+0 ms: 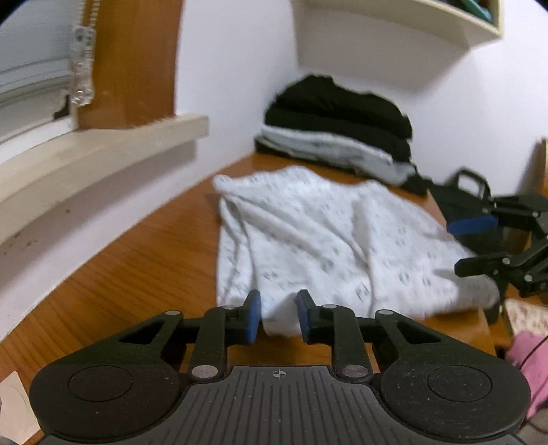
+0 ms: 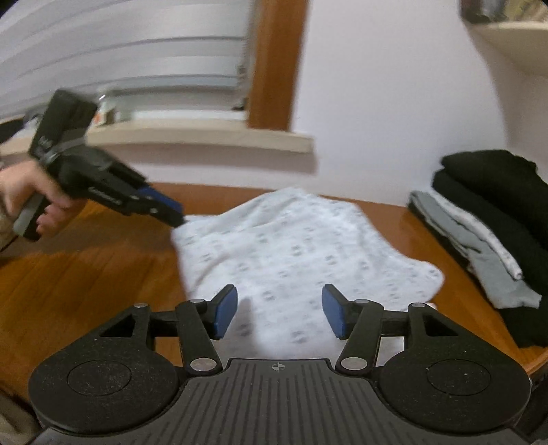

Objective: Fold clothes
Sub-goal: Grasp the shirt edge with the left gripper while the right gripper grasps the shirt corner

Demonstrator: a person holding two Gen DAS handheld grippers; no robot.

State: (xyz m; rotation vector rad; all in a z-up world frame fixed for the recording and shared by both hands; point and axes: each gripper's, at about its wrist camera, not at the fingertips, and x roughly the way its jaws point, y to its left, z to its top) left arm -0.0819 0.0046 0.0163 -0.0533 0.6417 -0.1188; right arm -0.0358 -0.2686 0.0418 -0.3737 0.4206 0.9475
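- Left wrist view: left gripper (image 1: 279, 316) low in frame, jaws narrow and empty, hem of white patterned garment (image 1: 318, 239) between them at centre of wooden surface (image 1: 137, 267). Could pinch one layer only.
- Right wrist view: right gripper (image 2: 279, 311) jaws wide, empty, over garment's lower centre; folded stack (image 2: 493, 226) at right could be snagged.

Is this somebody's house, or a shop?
Probably a room in a home: a wooden table beside a window with blinds, a stack of folded clothes in the corner, and a wall shelf.
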